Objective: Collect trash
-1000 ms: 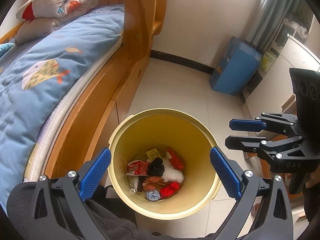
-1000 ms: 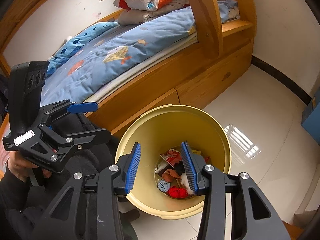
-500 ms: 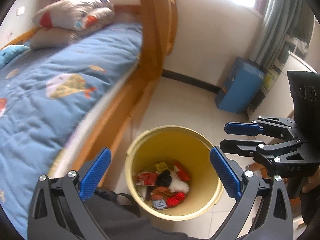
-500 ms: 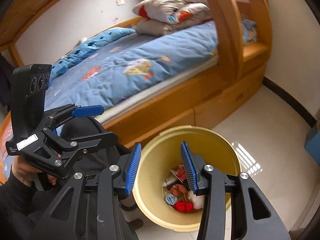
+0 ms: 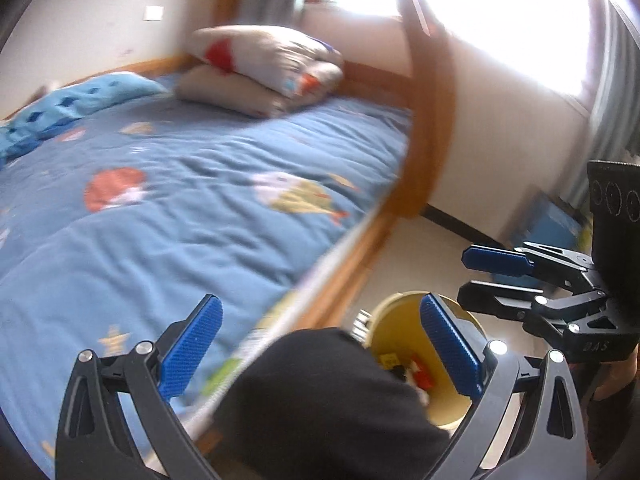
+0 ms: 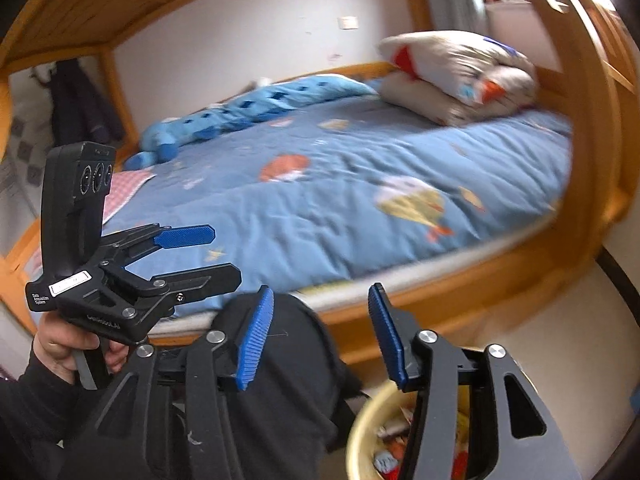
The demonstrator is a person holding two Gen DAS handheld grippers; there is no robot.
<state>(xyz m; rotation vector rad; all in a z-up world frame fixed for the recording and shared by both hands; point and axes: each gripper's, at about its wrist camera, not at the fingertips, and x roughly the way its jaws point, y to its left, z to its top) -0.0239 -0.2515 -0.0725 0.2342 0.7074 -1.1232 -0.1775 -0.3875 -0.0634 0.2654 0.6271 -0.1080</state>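
The yellow bin (image 6: 366, 436) with trash sits on the floor beside the bed (image 6: 340, 208). The left tongs (image 5: 320, 344) gape wide, holding nothing. The right tongs (image 6: 320, 336) are opening, empty too. The views are blurry, so swinging tongs could bump the bin over.

On the body of my right gripper (image 5: 478, 276), seen from my left one, I can read "DAS". My left gripper (image 6: 200, 254) carries small white print, "Data Acquisition System", beside a white sticker too blurred to read; its embossed name lower down is unclear.
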